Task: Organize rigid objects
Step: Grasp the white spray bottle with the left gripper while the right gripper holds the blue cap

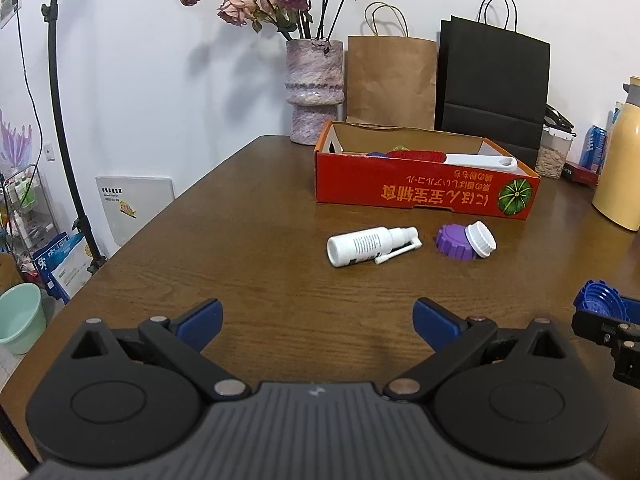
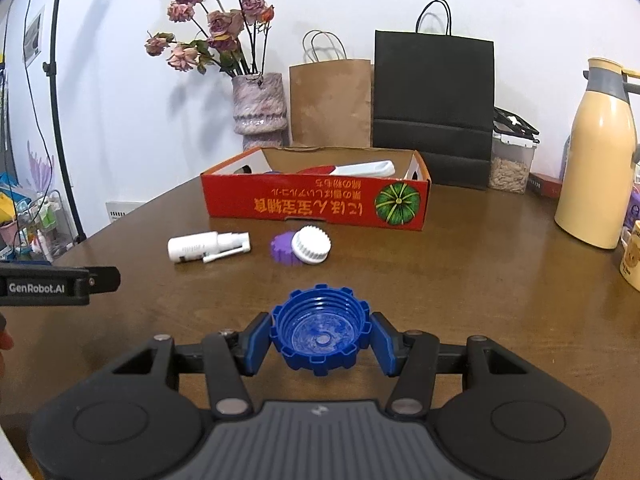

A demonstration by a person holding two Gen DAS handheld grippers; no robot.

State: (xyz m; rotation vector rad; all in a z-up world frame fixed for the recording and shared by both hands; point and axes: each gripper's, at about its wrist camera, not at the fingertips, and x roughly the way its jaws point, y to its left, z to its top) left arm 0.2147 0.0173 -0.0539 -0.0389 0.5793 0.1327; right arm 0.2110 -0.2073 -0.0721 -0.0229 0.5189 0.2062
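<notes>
My right gripper (image 2: 320, 334) is shut on a blue ridged cap (image 2: 320, 330), held hollow side up above the brown table (image 2: 480, 300); it also shows at the right edge of the left wrist view (image 1: 596, 300). My left gripper (image 1: 318, 322) is open and empty over the near table. A white spray bottle (image 1: 370, 246) (image 2: 208, 246) lies on its side. A purple cap (image 1: 454, 244) (image 2: 282, 248) and a white cap (image 1: 482, 239) (image 2: 311, 245) lean together beside it. Behind them stands a red cardboard box (image 1: 424, 192) (image 2: 316, 204) holding a white and red item and others.
A vase of dried roses (image 1: 316, 92), a brown paper bag (image 1: 390, 80) and a black paper bag (image 1: 494, 80) stand at the back wall. A cream thermos (image 2: 596, 160) and a clear jar (image 2: 512, 160) stand at the right. The table's left edge (image 1: 160, 220) drops to the floor.
</notes>
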